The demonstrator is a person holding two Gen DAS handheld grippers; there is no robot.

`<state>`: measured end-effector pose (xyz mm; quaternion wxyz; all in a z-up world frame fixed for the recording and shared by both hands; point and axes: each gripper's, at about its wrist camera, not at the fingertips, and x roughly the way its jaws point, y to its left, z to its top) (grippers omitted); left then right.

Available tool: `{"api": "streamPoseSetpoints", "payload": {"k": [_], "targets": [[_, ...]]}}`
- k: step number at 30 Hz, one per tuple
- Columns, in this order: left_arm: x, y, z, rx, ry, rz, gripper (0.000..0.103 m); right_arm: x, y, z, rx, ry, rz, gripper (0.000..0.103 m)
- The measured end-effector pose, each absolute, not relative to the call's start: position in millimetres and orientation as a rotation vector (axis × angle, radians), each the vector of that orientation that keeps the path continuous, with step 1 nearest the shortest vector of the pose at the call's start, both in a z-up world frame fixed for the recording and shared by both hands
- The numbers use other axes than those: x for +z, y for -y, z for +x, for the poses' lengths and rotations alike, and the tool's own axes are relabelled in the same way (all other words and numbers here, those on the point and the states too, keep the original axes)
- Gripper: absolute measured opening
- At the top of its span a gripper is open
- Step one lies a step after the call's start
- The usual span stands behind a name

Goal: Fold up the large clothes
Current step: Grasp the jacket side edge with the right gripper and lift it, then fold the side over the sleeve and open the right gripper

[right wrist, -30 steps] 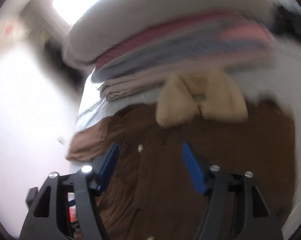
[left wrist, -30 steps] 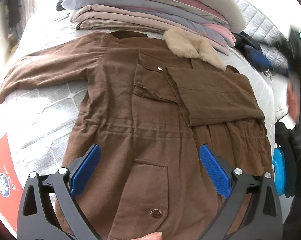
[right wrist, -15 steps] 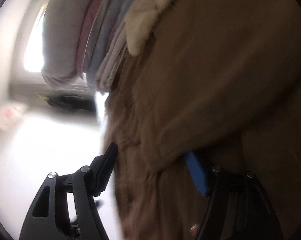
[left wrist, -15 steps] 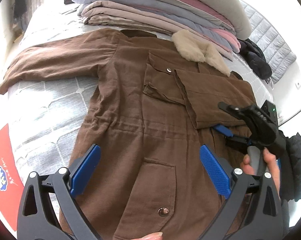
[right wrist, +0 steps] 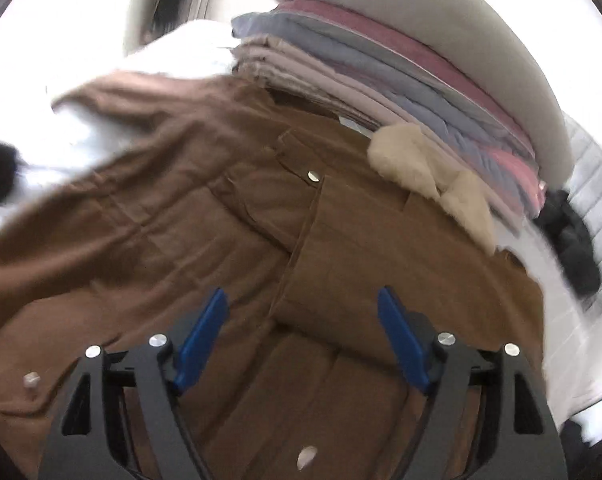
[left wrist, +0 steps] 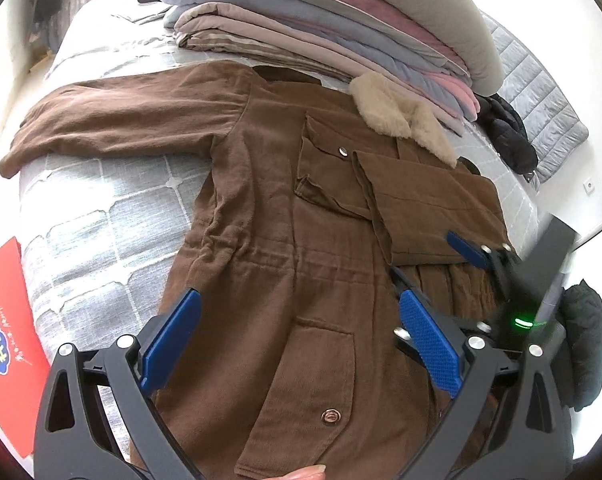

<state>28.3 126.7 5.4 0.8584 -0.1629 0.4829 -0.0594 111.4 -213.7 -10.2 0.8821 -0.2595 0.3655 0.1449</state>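
A brown coat [left wrist: 261, 240] with a cream fleece collar [left wrist: 401, 120] lies flat, front up, on a grey quilted bed [left wrist: 101, 216]. Its right sleeve [left wrist: 429, 204] is folded across the chest; its left sleeve [left wrist: 113, 120] lies stretched out to the left. My left gripper [left wrist: 301, 332] is open and empty above the coat's lower half. My right gripper [right wrist: 301, 332] is open and empty, low over the coat just below the folded sleeve [right wrist: 381, 260]; it also shows in the left wrist view [left wrist: 433, 256]. The collar [right wrist: 429, 176] shows in the right wrist view.
A stack of folded bedding [left wrist: 341, 28] lies along the far side of the bed, touching the collar. A black garment [left wrist: 509, 140] lies at the right. A red packet [left wrist: 5, 344] sits at the bed's left edge. Another dark garment [left wrist: 585, 340] hangs off the right.
My right gripper has swung down and levelled out over the coat near the folded sleeve's cuff. My left gripper has shifted slightly to the right; the coat lies unchanged.
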Motion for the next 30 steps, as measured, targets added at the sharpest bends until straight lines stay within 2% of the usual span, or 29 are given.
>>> {"api": "streamPoseSetpoints", "payload": {"k": [3,5,6,7,9,10,11,13,17,23,26,28,30], "targets": [[7,-130,27,-0.121,-1.008,-0.339,0.096,-38,212,146,0.238,-0.865,-0.599,0.075],[7,-137,26,-0.115,-1.005,-0.354,0.096,-46,224,165,0.258,-0.927,-0.512,0.075],[8,-140,26,-0.112,-1.004,-0.363,0.096,-44,234,171,0.267,-0.953,-0.453,0.072],[9,-144,26,-0.107,-0.999,-0.372,0.096,-42,243,176,0.28,-0.978,-0.376,0.058],[10,-148,25,-0.104,-0.994,-0.382,0.096,-37,259,177,0.301,-0.997,-0.279,0.039],[11,-151,24,-0.105,-0.991,-0.389,0.096,-35,263,179,0.31,-1.002,-0.241,0.024],[12,-152,24,-0.104,-0.99,-0.392,0.096,-32,269,181,0.308,-1.002,-0.196,0.019],[11,-153,23,-0.103,-0.99,-0.391,0.096,-27,281,185,0.319,-1.012,-0.084,0.015],[12,-153,23,-0.102,-0.989,-0.392,0.096,-5,310,188,0.369,-0.954,0.22,0.014],[11,-156,23,-0.102,-0.99,-0.406,0.096,64,349,181,0.435,-0.632,0.529,0.014],[11,-155,23,-0.114,-0.993,-0.415,0.096,82,331,186,0.406,-0.543,0.476,0.014],[11,-155,23,-0.108,-0.994,-0.406,0.096,67,291,205,0.369,-0.615,0.323,0.015],[9,-154,25,-0.11,-1.002,-0.411,0.096,35,263,224,0.334,-0.714,0.24,0.03]]}}
